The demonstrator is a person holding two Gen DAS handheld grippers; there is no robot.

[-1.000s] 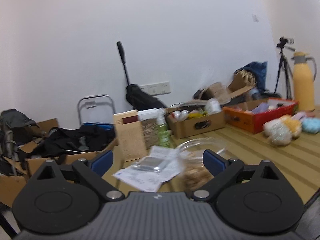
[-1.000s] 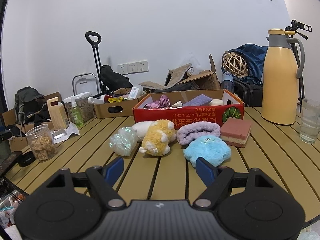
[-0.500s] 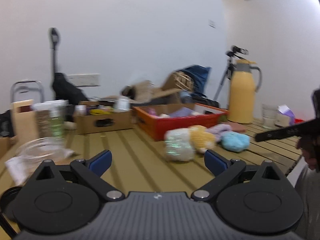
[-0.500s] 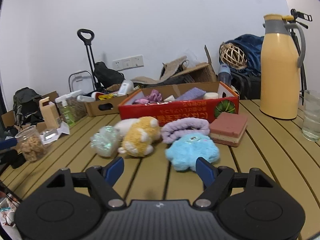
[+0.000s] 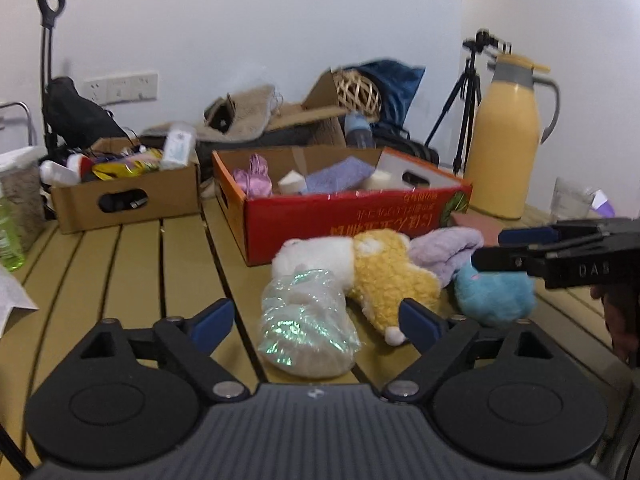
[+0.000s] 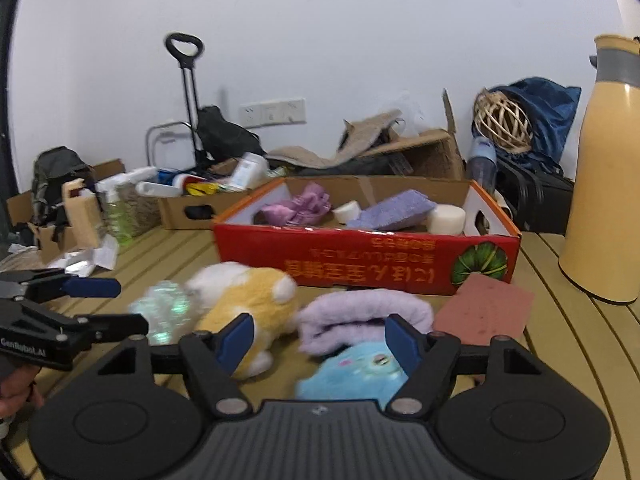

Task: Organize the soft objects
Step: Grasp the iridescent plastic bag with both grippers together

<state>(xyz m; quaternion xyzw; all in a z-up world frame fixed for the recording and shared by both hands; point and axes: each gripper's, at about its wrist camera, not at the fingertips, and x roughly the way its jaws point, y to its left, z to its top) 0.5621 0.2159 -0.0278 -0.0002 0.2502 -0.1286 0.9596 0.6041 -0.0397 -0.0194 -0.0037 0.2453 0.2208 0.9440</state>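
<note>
Soft things lie in a heap on the slatted table in front of a red box (image 5: pixel 344 220) (image 6: pixel 360 256): an iridescent wrapped bundle (image 5: pixel 306 320) (image 6: pixel 162 310), a yellow and white plush (image 5: pixel 384 276) (image 6: pixel 252 304), a lilac towel (image 5: pixel 444 248) (image 6: pixel 360 316) and a blue plush (image 5: pixel 492 300) (image 6: pixel 352 372). The red box holds sponges and a purple cloth. My left gripper (image 5: pixel 316 322) is open, its fingers either side of the bundle. My right gripper (image 6: pixel 318 338) is open just above the blue plush and towel, and shows in the left wrist view (image 5: pixel 516 248).
A pink sponge block (image 6: pixel 484 312) lies right of the towel. A yellow thermos (image 5: pixel 506 140) (image 6: pixel 608 176) and a glass (image 5: pixel 570 200) stand at the right. A brown box (image 5: pixel 124 188) of bottles sits left of the red box. A tripod (image 5: pixel 468 100) stands behind.
The left gripper has swung right from the jar and papers to face the heap and closed in on the bundle. The right gripper has moved forward over the blue plush.
</note>
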